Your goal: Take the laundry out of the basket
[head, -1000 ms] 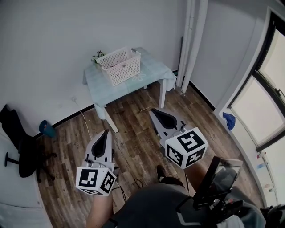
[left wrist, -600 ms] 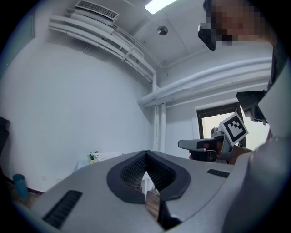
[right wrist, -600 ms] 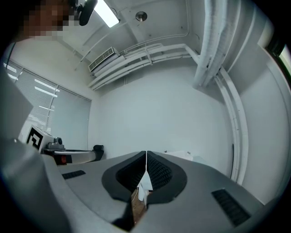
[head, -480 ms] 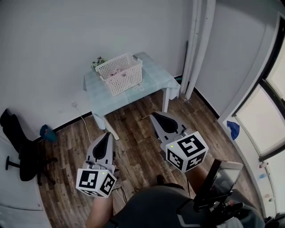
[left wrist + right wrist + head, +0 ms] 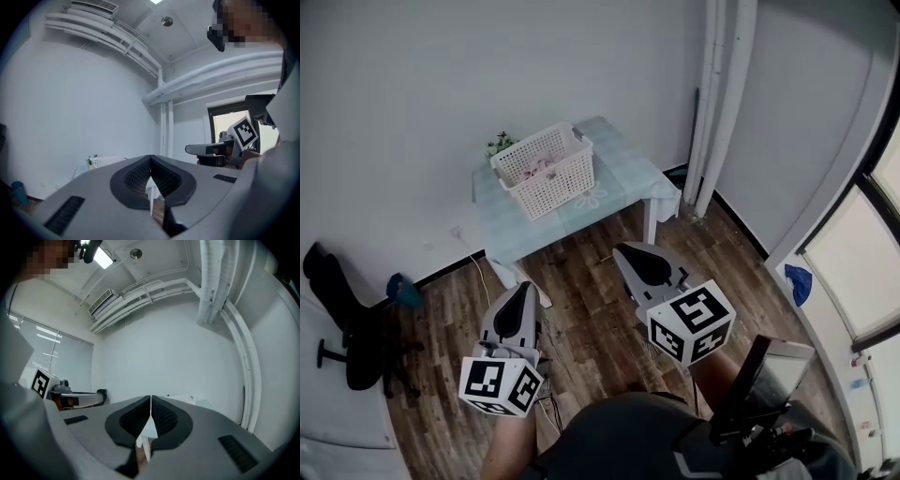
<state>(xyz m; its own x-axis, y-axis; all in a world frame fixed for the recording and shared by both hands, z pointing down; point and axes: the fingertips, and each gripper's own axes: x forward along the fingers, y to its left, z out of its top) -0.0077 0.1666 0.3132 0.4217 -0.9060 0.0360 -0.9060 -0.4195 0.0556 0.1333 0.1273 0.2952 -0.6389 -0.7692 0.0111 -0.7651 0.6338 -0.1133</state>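
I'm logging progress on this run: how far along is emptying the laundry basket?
Done: nothing that shows. Pinkish laundry sits inside the white basket on the table.
In hand: nothing. The left gripper and right gripper both have their jaws together and empty, out over the floor short of the table.
Left: reaching the basket and lifting everything out.

I hold both out level in front of me, my left gripper (image 5: pixel 523 291) beside my right gripper (image 5: pixel 628 255). Each has its jaws pressed together and empty, the right reaching slightly farther.
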